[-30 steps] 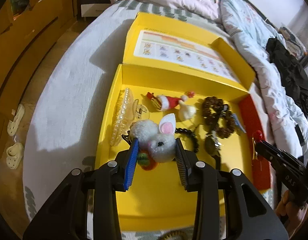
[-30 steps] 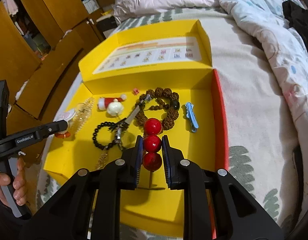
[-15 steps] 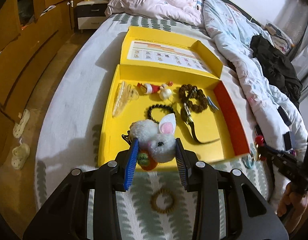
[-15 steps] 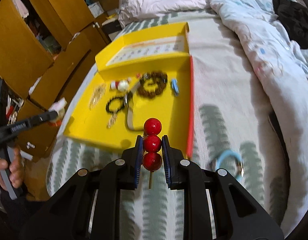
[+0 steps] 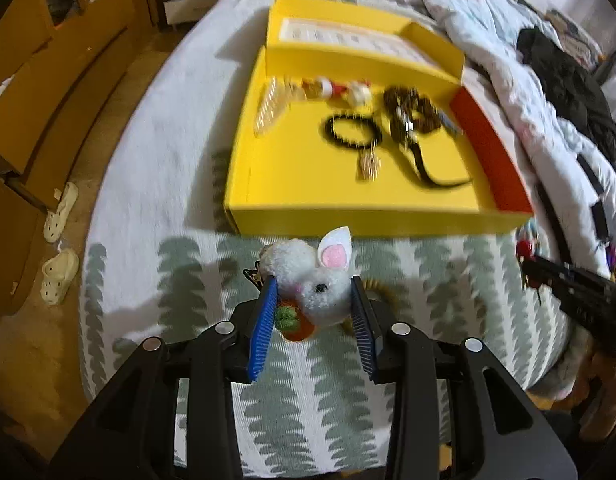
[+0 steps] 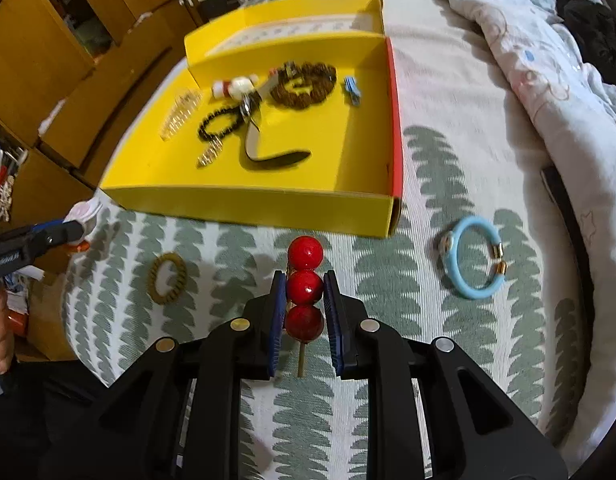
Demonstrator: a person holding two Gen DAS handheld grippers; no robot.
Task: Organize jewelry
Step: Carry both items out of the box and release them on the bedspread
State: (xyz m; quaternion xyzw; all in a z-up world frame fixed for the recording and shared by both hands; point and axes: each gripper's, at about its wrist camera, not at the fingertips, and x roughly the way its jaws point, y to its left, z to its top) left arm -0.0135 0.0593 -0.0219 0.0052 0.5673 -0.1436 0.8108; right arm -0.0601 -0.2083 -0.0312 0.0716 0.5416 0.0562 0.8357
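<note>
Pulled back off the yellow box [image 6: 243, 204] over the bedspread, left gripper [image 5: 314, 304] pinching the bunny clip [image 5: 320, 284], right gripper [image 6: 305, 304] clamping the red-bead pin [image 6: 305, 288]; next, probably setting each down beside the box.

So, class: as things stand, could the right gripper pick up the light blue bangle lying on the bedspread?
Probably not yet. The way to the light blue bangle looks clear, with nothing on or around it, but the right gripper is shut on the red bead hair stick, which it would have to put down first.
</note>
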